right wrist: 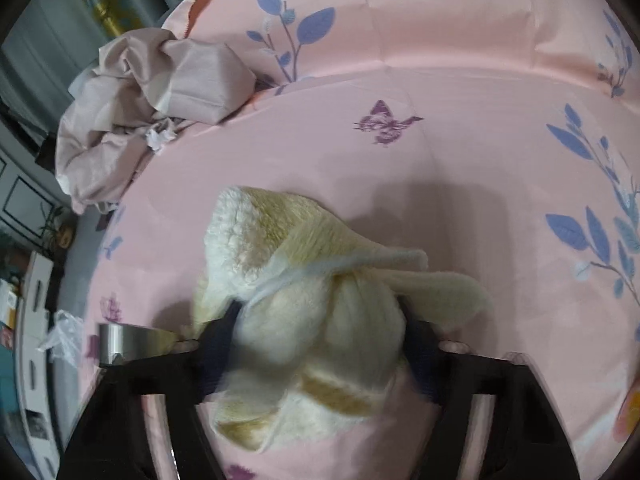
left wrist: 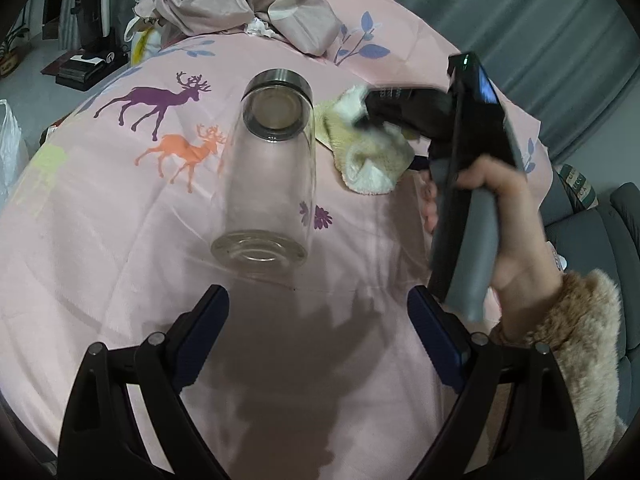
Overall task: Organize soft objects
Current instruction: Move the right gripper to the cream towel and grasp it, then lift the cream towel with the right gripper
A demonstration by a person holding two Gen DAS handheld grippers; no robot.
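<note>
On the pink sheet [left wrist: 100, 220], printed with deer, leaves and flowers, a clear glass jar [left wrist: 268, 168] lies on its side at the centre of the left wrist view, its steel-ringed mouth towards the top of the frame and its thick base towards the bottom; just right of the jar's mouth sits the cream and white fluffy cloth [left wrist: 372, 156], bunched into a heap on the sheet; the right gripper [left wrist: 372, 114], blurred, comes in from the right edge with its tips down on the upper part of the cloth, and a hand [left wrist: 500, 216] in a furry tan sleeve [left wrist: 584, 344] grasps its grey handle; the left gripper [left wrist: 318, 340] fills the bottom of that frame, its blue-padded fingers [left wrist: 202, 340] spread wide with only bare sheet between them, below the jar's base and not touching it; at the top of the frame a crumpled pale mauve fabric [left wrist: 240, 4] is heaped at the sheet's far edge.

From the right wrist view the cloth [right wrist: 320, 320] takes up the lower centre; the right gripper [right wrist: 320, 332] has both fingers [right wrist: 218, 344] sunk into its plush folds, pinching the bundle from left and right; the jar's steel ring [right wrist: 120, 340] peeks out at the lower left, beside the left finger; the mauve fabric [right wrist: 152, 92] lies at the upper left.
</note>
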